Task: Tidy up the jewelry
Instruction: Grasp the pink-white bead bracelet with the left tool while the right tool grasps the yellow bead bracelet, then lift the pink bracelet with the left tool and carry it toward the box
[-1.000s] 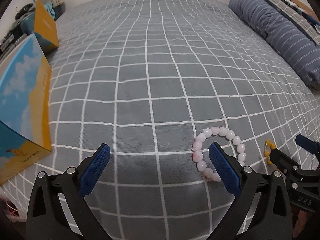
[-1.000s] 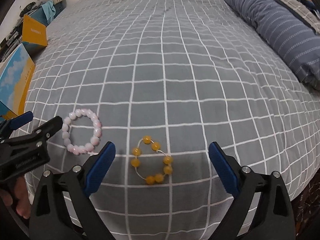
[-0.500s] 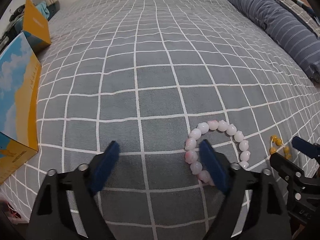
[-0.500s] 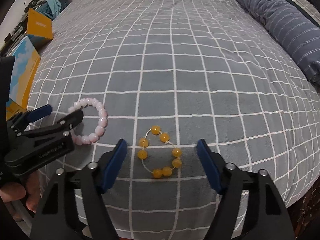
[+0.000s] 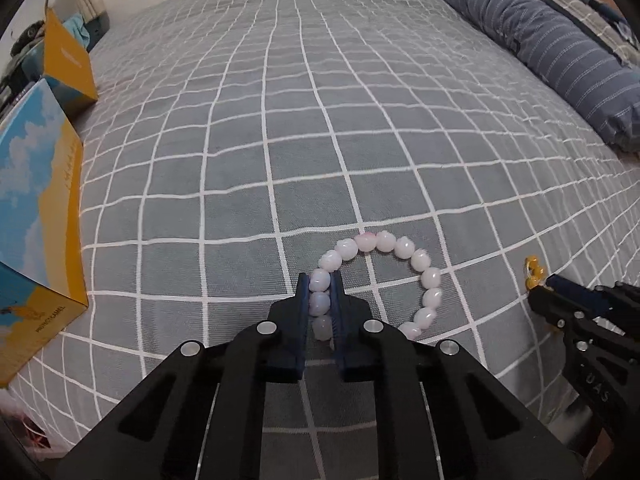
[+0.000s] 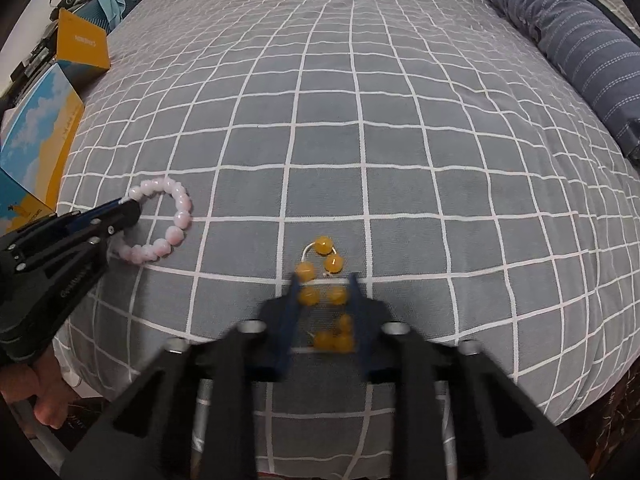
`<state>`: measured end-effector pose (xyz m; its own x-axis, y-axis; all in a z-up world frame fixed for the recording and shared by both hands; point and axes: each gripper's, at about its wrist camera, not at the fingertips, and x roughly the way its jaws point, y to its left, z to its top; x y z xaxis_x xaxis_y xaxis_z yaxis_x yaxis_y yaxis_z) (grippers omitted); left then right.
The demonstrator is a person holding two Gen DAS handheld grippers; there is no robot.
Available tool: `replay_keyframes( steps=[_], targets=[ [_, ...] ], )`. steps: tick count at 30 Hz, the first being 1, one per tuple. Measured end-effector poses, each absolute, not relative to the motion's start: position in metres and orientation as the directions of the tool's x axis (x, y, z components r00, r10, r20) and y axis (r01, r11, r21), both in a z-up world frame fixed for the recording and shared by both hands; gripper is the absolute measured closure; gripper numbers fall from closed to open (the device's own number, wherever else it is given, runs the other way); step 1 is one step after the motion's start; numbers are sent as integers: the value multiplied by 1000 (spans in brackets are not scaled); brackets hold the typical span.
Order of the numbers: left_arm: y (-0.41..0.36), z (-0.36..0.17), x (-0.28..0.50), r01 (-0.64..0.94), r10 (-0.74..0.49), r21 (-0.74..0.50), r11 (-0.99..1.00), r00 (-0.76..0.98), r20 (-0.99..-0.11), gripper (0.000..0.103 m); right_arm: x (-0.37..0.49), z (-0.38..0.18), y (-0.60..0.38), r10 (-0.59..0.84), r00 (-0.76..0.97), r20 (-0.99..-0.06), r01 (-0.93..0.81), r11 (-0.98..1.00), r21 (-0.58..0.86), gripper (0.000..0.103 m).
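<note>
The left gripper (image 5: 320,296) has its blue-padded fingers (image 5: 303,300) pressed in on the near-left run of the pink bracelet (image 5: 384,280), pinching two or three of its smooth, glossy, rounded beads between them. The rest of that loop lies flat on the bed (image 5: 280,140), curving away forward and to the right of the pinch in a rough open ring. The black plastic arms of this gripper reach forward, low over the cover. The right gripper (image 6: 322,300) is blurred; its blue fingers (image 6: 290,308) are drawn in narrow around the near half of the yellow bracelet (image 6: 324,280), but whether they actually clamp it cannot be told. That bracelet is a thin pale wire hoop strung with round amber-yellow beads, squeezed into a long shape running away from the gripper, its far end sticking out past the fingertips. A bare hand (image 6: 36,392) grips the left tool's handle at the lower left of the right wrist view. The bed's cover is a soft grey weave crossed by a white grid. A blue striped bolster (image 5: 560,52) lies along its right side, and blue-and-yellow boxes (image 5: 36,208) stand at its left edge.
</note>
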<state>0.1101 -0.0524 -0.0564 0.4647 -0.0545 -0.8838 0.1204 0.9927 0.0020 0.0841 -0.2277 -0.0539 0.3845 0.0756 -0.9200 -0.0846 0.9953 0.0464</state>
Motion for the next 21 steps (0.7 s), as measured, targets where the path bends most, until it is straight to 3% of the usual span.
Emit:
replay_keyframes(
  steps=[21],
  targets=[
    [-42, -19, 92, 107, -90, -40, 993, 518, -851, 93, 74, -34, -226, 85, 457, -885, -63, 996, 63, 84]
  ],
)
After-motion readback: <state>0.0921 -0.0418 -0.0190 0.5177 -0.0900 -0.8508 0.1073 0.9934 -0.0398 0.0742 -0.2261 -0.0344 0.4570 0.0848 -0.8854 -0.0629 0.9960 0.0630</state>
